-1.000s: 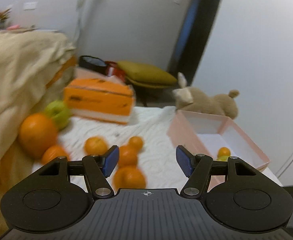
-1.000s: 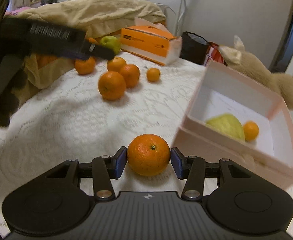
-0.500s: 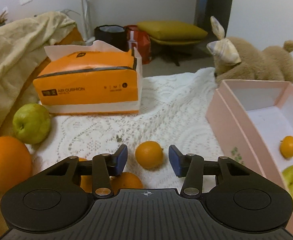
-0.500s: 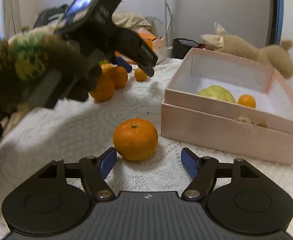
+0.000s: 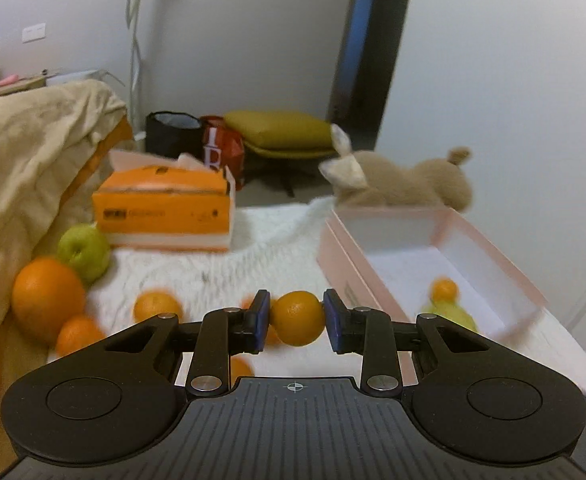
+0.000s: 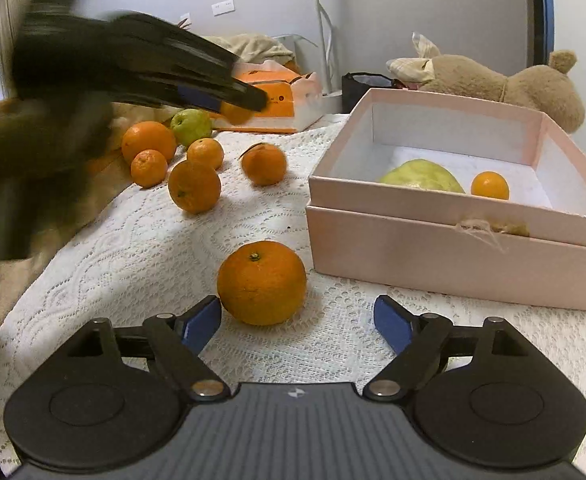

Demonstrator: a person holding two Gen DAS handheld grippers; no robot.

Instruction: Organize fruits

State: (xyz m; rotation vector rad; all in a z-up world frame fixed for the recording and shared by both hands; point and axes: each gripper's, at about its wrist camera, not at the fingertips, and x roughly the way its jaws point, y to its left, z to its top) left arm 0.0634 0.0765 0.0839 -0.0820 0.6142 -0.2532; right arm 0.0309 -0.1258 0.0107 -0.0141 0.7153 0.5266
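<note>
L gripper (image 5: pixel 297 317) has just closed its blue fingers (image 5: pixel 260 316) on a small mandarin (image 5: pixel 298 318), pads pressing both sides, fruit lifted clear of the lace cloth (image 5: pixel 277 240). R gripper (image 6: pixel 298 326) has just been opening; fingers (image 6: pixel 201 325) now wide, nothing gripped, w/ a big orange (image 6: pixel 261 288) sitting on the cloth just ahead, nearer the left-hand pad, not touching either. Pink box (image 6: pixel 453 240) stands right beside that orange; inside it a yellow-green fruit (image 6: pixel 423 176) and a small mandarin (image 6: pixel 489 185). Loose fruit cluster further back: several oranges (image 6: pixel 194 192) plus a green apple (image 6: pixel 191 125), near the orange tissue pack (image 5: pixel 165 208). Plush toy (image 6: pixel 493 80) lies behind the box. L view is motion-blurred.
</note>
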